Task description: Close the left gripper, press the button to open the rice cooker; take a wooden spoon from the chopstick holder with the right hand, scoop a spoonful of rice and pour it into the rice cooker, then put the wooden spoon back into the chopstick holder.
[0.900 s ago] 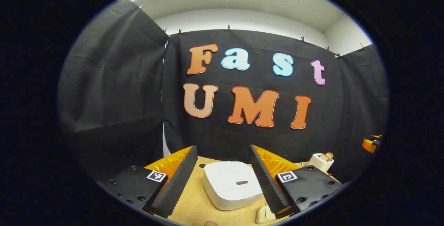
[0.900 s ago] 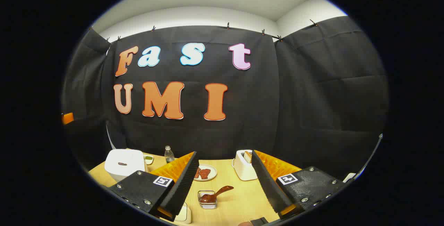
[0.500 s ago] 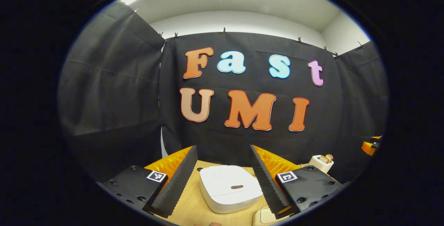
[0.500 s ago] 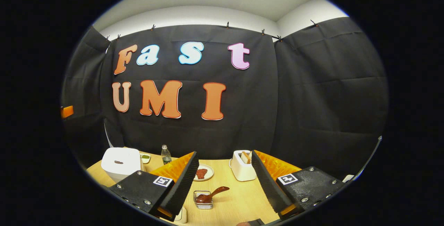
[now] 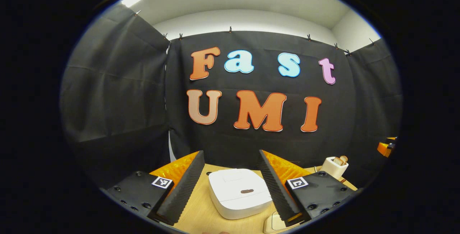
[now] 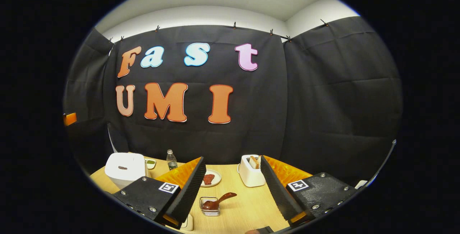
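White rice cooker (image 5: 240,192), lid down, is our landmark. We see the left gripper (image 5: 231,187) spread wide, holding nothing, the cooker framed in the gap between its fingers but some way ahead, no contact. Small dark button (image 5: 247,191) sits on the lid top toward the near edge. Right gripper (image 6: 233,187) is also wide and empty, well to the right of the cooker. From its view, a small glass dish (image 6: 209,205) with the wooden spoon (image 6: 218,201) lying in it sits right of the cooker and nearer us. We cannot tell if that dish is the chopstick holder or the rice. Plate (image 6: 210,178), toaster (image 6: 251,174) and bottle (image 6: 171,159) stand further right of the cooker on the wooden table (image 6: 248,205).

We judge the task barely begun. To do it well: shut the left fingers fully first, then bring the joined tips straight down onto the button, centred, pressing vertically so the cooker doesn't slide.
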Demonstrator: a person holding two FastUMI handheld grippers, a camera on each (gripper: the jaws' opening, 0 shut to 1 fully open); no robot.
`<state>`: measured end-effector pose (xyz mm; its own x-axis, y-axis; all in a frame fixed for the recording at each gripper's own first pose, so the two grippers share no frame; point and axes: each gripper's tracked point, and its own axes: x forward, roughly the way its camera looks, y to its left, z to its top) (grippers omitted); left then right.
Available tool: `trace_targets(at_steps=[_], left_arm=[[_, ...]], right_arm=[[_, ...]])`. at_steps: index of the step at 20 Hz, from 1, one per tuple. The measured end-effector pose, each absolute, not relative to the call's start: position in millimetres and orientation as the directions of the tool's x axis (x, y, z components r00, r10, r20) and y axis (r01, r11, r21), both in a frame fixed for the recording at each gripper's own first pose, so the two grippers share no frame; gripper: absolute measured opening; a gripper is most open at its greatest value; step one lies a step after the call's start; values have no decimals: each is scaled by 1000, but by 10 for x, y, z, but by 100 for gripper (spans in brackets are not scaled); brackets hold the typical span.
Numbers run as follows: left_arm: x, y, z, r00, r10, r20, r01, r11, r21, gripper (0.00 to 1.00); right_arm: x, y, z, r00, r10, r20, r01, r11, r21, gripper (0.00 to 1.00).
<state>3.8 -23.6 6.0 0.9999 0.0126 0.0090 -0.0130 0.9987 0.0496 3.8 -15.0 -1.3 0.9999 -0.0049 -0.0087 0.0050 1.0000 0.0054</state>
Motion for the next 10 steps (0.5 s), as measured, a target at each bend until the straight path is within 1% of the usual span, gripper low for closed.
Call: trace_targets(at_steps=[4, 6, 8, 10], left_arm=[[20, -230, 37, 1000, 8, 1, -8, 1000, 25, 100], [1, -254, 53, 1000, -8, -5, 8, 1000, 28, 100], [-8, -207, 73, 1000, 2, 2, -2, 999, 42, 100], [-25, -216, 94, 1000, 3, 3, -4, 998, 58, 89]], right_arm=[[21, -187, -2, 1000, -16, -6, 16, 1000, 3, 94], [-3, -162, -9, 1000, -5, -6, 5, 1000, 6, 94], [-2, -161, -33, 1000, -5, -10, 5, 1000, 4, 94], [-11, -142, -94, 1000, -3, -27, 3, 1000, 5, 94]])
